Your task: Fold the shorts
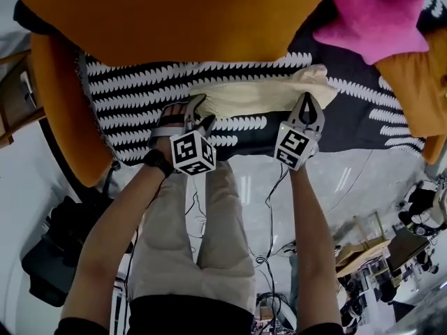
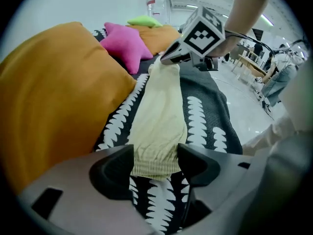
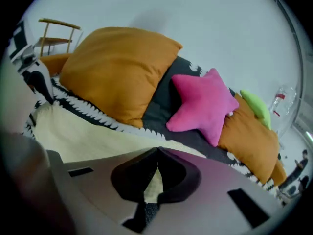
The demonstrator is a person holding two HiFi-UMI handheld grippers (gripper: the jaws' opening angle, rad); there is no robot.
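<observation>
The pale yellow shorts (image 1: 255,93) lie folded into a long strip across the black-and-white blanket (image 1: 133,93). My left gripper (image 1: 199,121) points down at the strip's left end. In the left gripper view the ribbed hem (image 2: 154,163) lies between its parted jaws (image 2: 155,161), flat on the blanket. My right gripper (image 1: 308,105) is at the other end, with its tips together on the cloth. The left gripper view shows the right gripper (image 2: 167,58) meeting the raised far end of the shorts (image 2: 159,106). Pale cloth (image 3: 152,182) shows between the shut right jaws (image 3: 158,151).
A large orange cushion (image 1: 174,12) lies just behind the shorts, another (image 1: 59,103) to the left. A pink star pillow (image 1: 380,16) sits at the back right, with a green pillow (image 2: 144,21) and a bottle (image 2: 152,4) beyond. Cables (image 1: 269,257) trail on the floor.
</observation>
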